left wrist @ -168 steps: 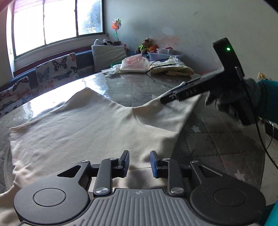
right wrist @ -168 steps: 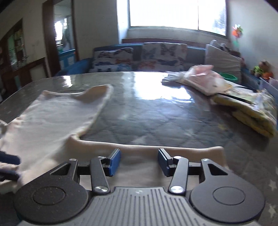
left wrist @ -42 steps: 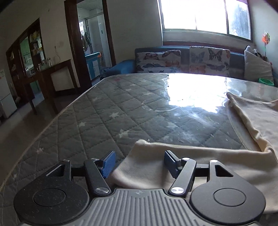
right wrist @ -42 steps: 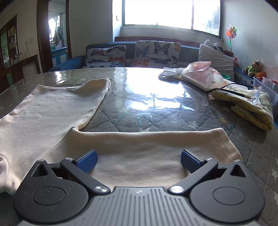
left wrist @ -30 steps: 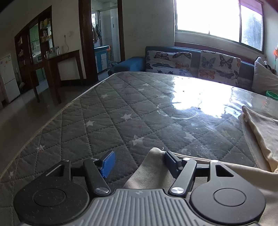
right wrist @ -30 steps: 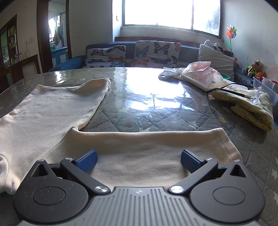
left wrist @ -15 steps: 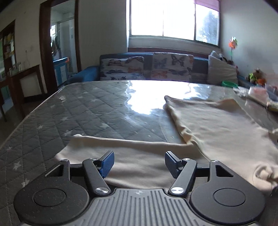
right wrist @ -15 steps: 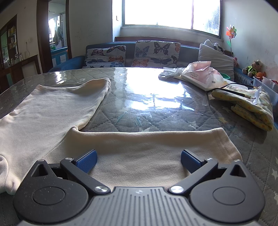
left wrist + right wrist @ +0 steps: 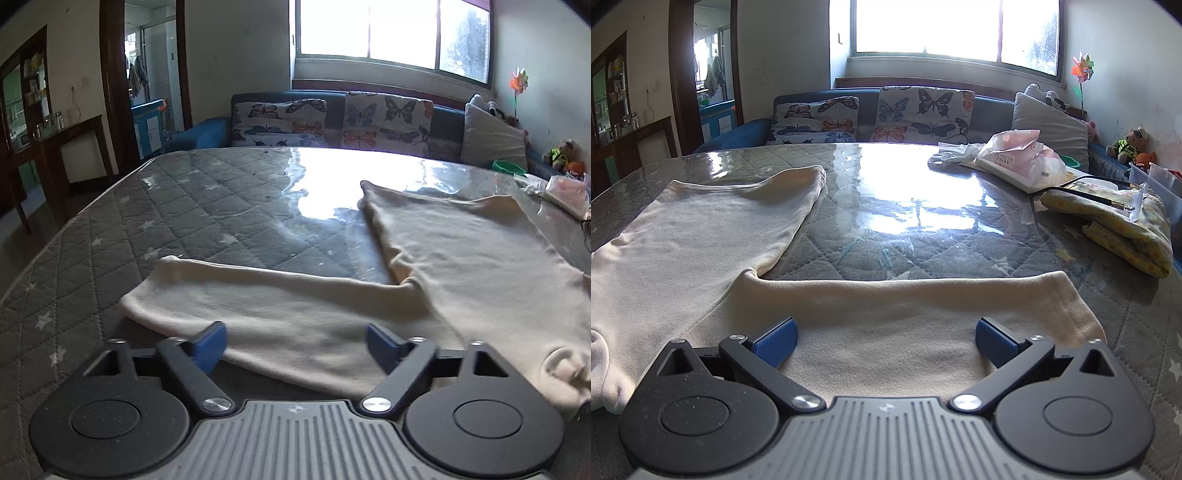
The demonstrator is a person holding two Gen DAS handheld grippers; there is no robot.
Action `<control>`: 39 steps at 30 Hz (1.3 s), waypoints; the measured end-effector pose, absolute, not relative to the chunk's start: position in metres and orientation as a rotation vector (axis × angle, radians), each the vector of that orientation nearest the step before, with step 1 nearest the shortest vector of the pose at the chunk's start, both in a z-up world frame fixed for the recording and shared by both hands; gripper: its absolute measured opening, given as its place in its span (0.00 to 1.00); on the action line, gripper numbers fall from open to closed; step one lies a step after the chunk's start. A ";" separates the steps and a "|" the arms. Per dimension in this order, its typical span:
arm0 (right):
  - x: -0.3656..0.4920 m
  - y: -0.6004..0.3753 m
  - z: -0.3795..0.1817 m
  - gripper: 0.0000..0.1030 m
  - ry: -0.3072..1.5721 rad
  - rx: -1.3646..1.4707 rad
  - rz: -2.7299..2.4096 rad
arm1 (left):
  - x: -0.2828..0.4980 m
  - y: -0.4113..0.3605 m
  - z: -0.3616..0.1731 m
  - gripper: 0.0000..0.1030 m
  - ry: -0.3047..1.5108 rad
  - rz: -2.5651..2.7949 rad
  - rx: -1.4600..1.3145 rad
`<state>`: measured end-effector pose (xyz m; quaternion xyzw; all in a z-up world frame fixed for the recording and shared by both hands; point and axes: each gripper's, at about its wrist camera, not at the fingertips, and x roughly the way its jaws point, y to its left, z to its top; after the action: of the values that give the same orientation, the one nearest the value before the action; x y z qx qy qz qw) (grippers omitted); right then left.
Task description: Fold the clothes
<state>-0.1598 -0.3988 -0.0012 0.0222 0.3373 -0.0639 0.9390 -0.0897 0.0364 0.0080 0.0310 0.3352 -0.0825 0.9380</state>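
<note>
Now the cream long-sleeved top [image 9: 701,236] lies spread flat on the worktop [image 9: 923,221], its body running toward the far edge and its two sleeves stretched out sideways along the near edge. Judging from this layout, the step in hand is bringing a sleeve across the body to start the fold. The left gripper [image 9: 295,345] hovers over the left sleeve [image 9: 258,306] with its fingers spread wide and nothing between them; the right gripper [image 9: 884,339] sits the same way over the right sleeve [image 9: 923,314], fingers parted and empty. To do it well, each sleeve is probably best pinched close to its cuff, catching both layers of the knit, then lifted only a little and carried straight across so that the crease falls along the side seam. The fabric looks soft and limp, so a grip taken mid-sleeve would likely let the cuff droop and drag.

As for the surface, a grey quilted cover with pale stars lies under a glossy clear sheet that throws back hard glare from the window [image 9: 953,26], so cloth should slide easily. Toward the right edge sit a folded yellow cloth [image 9: 1123,221] and a pink plastic bag [image 9: 1019,155], well apart from the top. Behind the far edge runs a blue sofa [image 9: 746,136] with butterfly cushions [image 9: 923,114]
</note>
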 end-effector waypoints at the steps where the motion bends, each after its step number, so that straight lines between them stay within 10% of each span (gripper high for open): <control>1: -0.160 -0.399 -0.001 1.00 0.689 0.045 -0.130 | -0.090 0.035 0.009 0.88 0.688 -0.165 0.053; 39: -0.160 -0.399 -0.001 1.00 0.688 0.046 -0.130 | -0.087 0.021 -0.010 1.00 0.673 -0.030 0.011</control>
<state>-0.1598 -0.3988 -0.0012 0.0225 0.3372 -0.0639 0.9390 -0.0868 0.0211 -0.0104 0.0054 0.3304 -0.0148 0.9437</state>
